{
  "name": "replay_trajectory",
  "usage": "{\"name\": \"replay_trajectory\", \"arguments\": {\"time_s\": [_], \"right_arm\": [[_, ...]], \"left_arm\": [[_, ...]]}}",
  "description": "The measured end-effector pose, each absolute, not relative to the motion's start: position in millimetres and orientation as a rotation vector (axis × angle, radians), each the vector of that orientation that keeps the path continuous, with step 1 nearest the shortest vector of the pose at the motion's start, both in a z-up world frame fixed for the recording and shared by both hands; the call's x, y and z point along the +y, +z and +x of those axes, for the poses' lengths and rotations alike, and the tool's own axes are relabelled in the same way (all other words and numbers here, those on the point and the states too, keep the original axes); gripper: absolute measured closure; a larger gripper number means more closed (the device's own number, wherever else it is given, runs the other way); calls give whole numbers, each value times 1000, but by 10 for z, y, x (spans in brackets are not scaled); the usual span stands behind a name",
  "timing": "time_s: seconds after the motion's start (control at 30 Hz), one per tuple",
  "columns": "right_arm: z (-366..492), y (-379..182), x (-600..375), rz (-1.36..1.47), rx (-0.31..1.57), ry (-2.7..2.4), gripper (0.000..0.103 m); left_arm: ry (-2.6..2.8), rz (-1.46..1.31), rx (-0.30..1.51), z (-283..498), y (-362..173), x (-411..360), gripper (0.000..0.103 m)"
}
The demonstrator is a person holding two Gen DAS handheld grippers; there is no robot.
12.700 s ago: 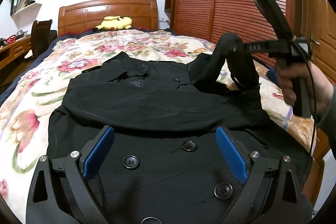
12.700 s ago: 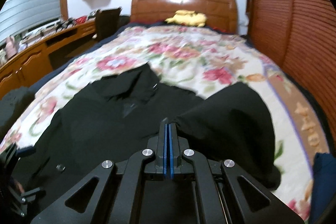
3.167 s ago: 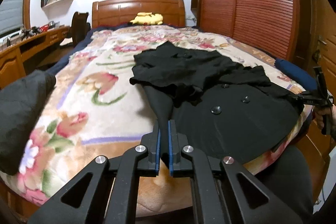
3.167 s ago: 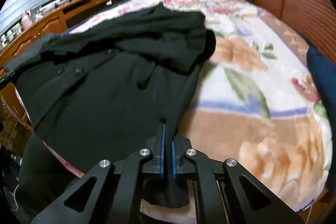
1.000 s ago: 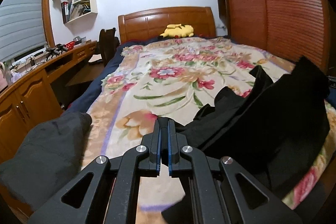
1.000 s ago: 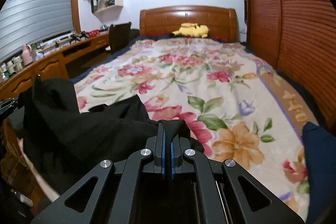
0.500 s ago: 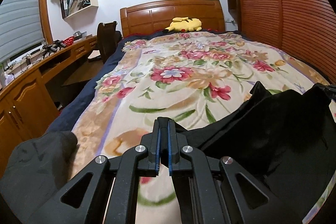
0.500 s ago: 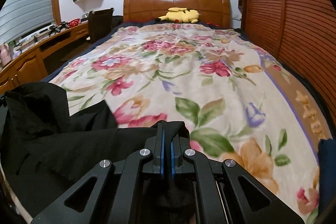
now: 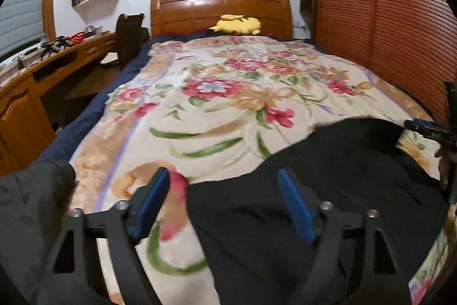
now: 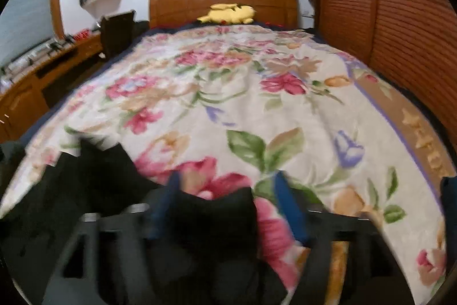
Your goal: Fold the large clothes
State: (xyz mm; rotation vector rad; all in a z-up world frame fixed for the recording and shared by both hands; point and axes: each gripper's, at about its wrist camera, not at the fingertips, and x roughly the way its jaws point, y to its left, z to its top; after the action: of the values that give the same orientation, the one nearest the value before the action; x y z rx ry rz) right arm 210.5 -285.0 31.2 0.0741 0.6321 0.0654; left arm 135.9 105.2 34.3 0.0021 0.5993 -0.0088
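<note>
1. Between and ahead of the left tool (image 9: 222, 202): black coat (image 9: 328, 190), lying on the floral bedspread (image 9: 228, 93) at the bed's near end. Jaws opening, blue pads clear of the cloth, nothing pinched.
2. Between the jaws of the right tool (image 10: 225, 205): a coat corner, loose. Jaws opening, pads off the fabric; view blurred.
3. Progress, judged: coat doubled over and laid down, both corners being let go. Smoothing and perhaps a further fold look left.
4. Left view only: right tool seen from outside at far right; grey garment (image 9: 31, 207) left of the tool.
5. Right view only: coat's right edge; dark blue item (image 10: 448, 199) at far right.
</note>
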Motion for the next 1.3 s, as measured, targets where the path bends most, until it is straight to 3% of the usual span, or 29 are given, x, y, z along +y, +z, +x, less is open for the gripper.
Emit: {"name": "replay_trajectory", "arguments": {"time_s": [0.53, 1.0, 1.3], "right_arm": [[1254, 235, -2750, -60, 664, 167, 26], [446, 146, -2537, -7, 660, 299, 26], [453, -266, -2398, -113, 724, 256, 26]], "left_arm": [[-136, 79, 626, 613, 28, 526, 23], [-168, 69, 675, 339, -392, 312, 23], [-156, 88, 658, 301, -534, 276, 22]]}}
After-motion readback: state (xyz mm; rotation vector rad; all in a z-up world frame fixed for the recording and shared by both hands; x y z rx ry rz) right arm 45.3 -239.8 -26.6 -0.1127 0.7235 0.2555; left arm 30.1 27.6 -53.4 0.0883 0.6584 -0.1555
